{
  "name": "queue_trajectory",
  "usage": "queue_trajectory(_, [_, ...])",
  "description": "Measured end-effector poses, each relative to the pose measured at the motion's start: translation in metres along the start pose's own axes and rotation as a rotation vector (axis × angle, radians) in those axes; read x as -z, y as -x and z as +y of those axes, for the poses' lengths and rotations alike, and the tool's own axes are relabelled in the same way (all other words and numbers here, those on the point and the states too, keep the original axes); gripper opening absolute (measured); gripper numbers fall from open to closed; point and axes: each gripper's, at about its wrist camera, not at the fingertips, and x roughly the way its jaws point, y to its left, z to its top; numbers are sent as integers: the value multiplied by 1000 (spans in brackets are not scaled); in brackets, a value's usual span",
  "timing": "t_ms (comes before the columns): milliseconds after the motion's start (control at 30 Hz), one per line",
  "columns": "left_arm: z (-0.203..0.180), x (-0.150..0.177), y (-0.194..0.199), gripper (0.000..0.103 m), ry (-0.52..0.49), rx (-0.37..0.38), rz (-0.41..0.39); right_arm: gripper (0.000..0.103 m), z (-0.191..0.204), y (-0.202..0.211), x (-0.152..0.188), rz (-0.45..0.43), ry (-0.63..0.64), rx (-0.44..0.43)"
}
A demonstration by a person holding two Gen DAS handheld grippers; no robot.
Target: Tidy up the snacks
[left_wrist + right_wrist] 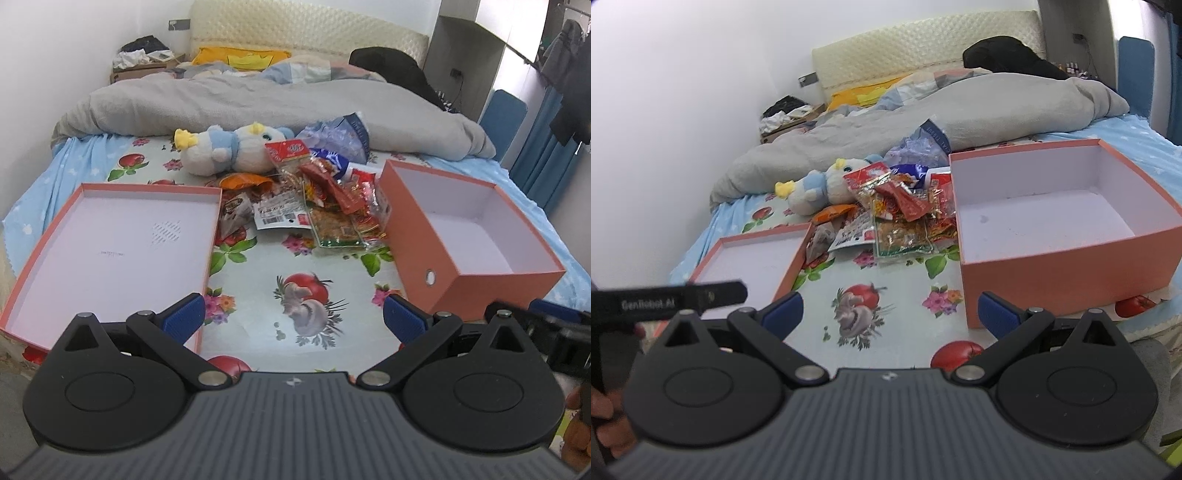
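Snacks point(314, 199) all heaped on bed point(258, 280) between shallow lid point(110, 254) and deep box point(480, 236), both empty, nothing sorted yet, whole pile left to move, left tool point(293, 317) and right tool point(890, 314) spread wide, holding nothing.

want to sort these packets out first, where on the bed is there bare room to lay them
Free: the floral sheet between the shallow lid and the deep box, just ahead of the open left tongs. Both boxes are empty. Crowded: the snack pile against the plush toy.
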Motion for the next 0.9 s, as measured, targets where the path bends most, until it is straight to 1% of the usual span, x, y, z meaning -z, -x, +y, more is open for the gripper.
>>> queue_trajectory(167, [9, -5, -19, 103, 9, -4, 15, 103, 2, -17, -7, -6, 20, 7])
queue_trajectory(300, [15, -7, -38, 103, 10, -7, 29, 102, 0, -33, -10, 20, 18, -13])
queue_trajectory(367, [18, -9, -50, 103, 8, 2, 42, 90, 0, -43, -12, 31, 22, -31])
queue_trajectory(400, [19, -10, -56, 103, 7, -3, 51, 89, -1, -48, -12, 40, 19, -36])
queue_trajectory(467, [22, -12, -67, 103, 4, -9, 64, 78, -1, -59, -14, 53, 16, -49])
queue_trajectory(500, [23, -12, -72, 103, -3, -12, 67, 77, 1, -65, -15, 55, 25, -57])
queue_trajectory(600, [22, -13, -87, 103, -40, -37, 78, 76, 4, -79, -17, 53, 40, -82])
queue_trajectory(667, [21, -15, -100, 103, -72, -42, 92, 76, 5, -88, -18, 53, 48, -88])
queue_trajectory(733, [19, -16, -112, 103, -110, -61, 96, 77, 4, -99, -21, 54, 51, -93])
queue_trajectory(800, [18, -17, -123, 103, -137, -77, 93, 77, 5, -109, -23, 47, 63, -128])
queue_trajectory(900, [17, -18, -138, 102, -175, -89, 92, 77, 9, -124, -27, 37, 101, -122])
